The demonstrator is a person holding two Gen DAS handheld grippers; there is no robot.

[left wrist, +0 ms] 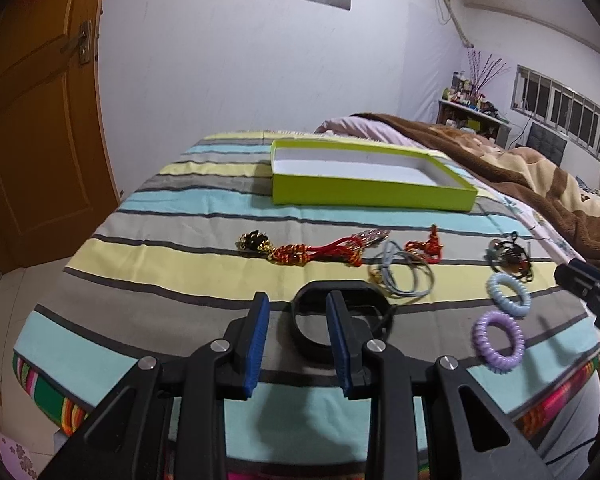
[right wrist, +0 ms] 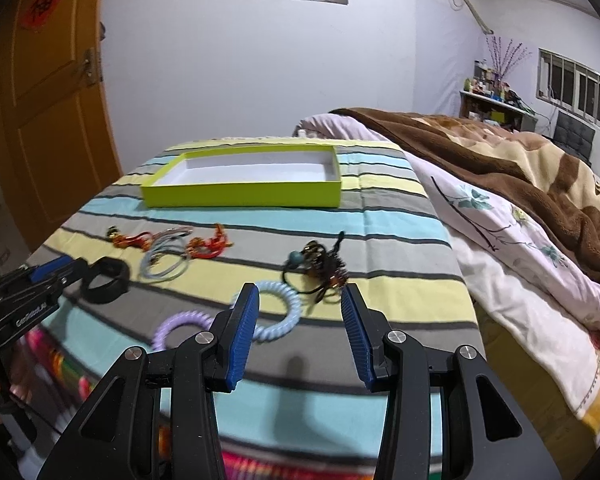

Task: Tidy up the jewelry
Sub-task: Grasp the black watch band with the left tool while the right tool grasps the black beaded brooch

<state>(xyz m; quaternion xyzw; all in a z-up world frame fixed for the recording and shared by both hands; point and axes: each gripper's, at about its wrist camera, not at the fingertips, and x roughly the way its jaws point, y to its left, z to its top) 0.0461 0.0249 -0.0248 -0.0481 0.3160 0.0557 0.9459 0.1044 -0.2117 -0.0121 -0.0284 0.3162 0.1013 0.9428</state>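
Left tool (left wrist: 298, 336) parted narrowly, one finger through the black band (left wrist: 320, 344), nothing clamped; could drag or flip it on lifting. Right tool (right wrist: 298, 328) spread wide, empty, over the blue coil (right wrist: 278, 314), purple coil (right wrist: 180, 326) to its left. Ahead, tangled cords (left wrist: 320, 250) may snag together. Farthest, green box (left wrist: 364, 192), empty on the bed (right wrist: 400, 216).

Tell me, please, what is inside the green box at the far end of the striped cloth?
The green box shows only a bare white floor; no jewelry is visible in it. Its near wall hides a strip of the floor just behind it in both views, so that strip cannot be checked.
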